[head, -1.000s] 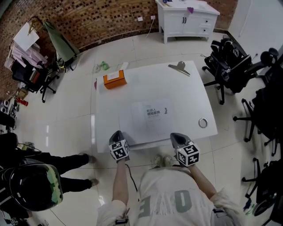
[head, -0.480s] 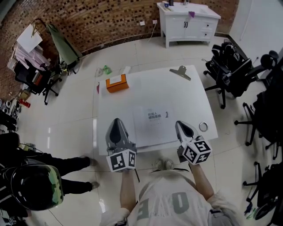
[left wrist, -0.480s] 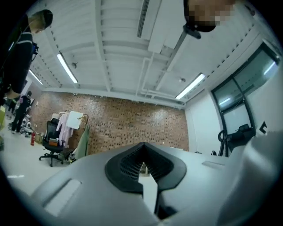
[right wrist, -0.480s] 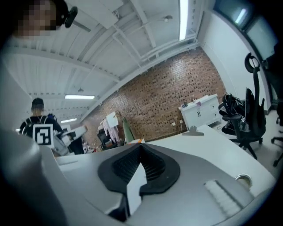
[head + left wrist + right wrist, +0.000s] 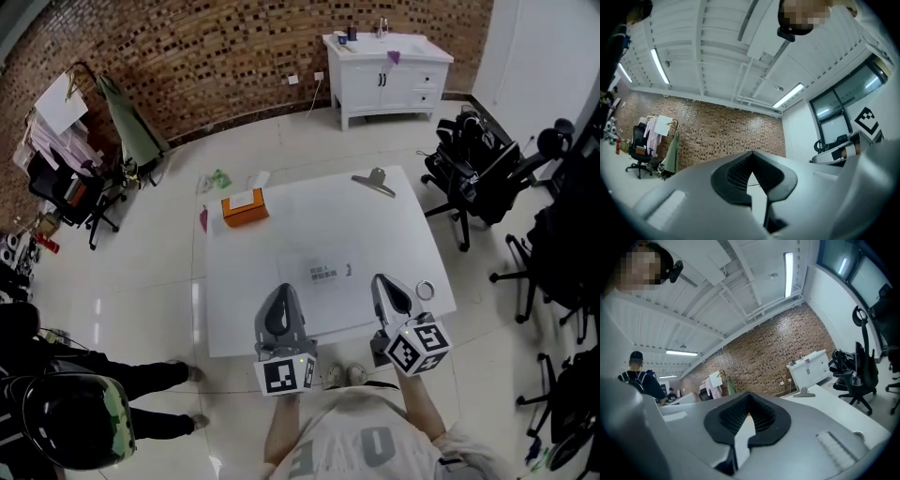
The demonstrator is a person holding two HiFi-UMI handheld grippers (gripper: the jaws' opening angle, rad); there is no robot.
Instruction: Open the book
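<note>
The book (image 5: 323, 275) lies flat and closed on the white table (image 5: 375, 230), a thin white cover with a small block of dark print. In the head view my left gripper (image 5: 280, 292) hangs over the table's near edge, just near-left of the book, jaws shut and empty. My right gripper (image 5: 384, 281) is held up at the book's near right, also shut with nothing in it. In the left gripper view the left gripper (image 5: 751, 152) points at the brick wall, the book hidden. The right gripper (image 5: 749, 393) points level over the table (image 5: 834, 408).
An orange box (image 5: 245, 206) and a pink item (image 5: 203, 219) sit at the table's far left, a large binder clip (image 5: 374, 181) at the far right, a tape ring (image 5: 425, 291) near the right edge. Office chairs (image 5: 473, 159) stand to the right, a white cabinet (image 5: 386, 61) behind.
Both grippers have risen from below the table's near edge and tipped up from pointing down. The left one also moved right, toward the book. Both stayed shut.
</note>
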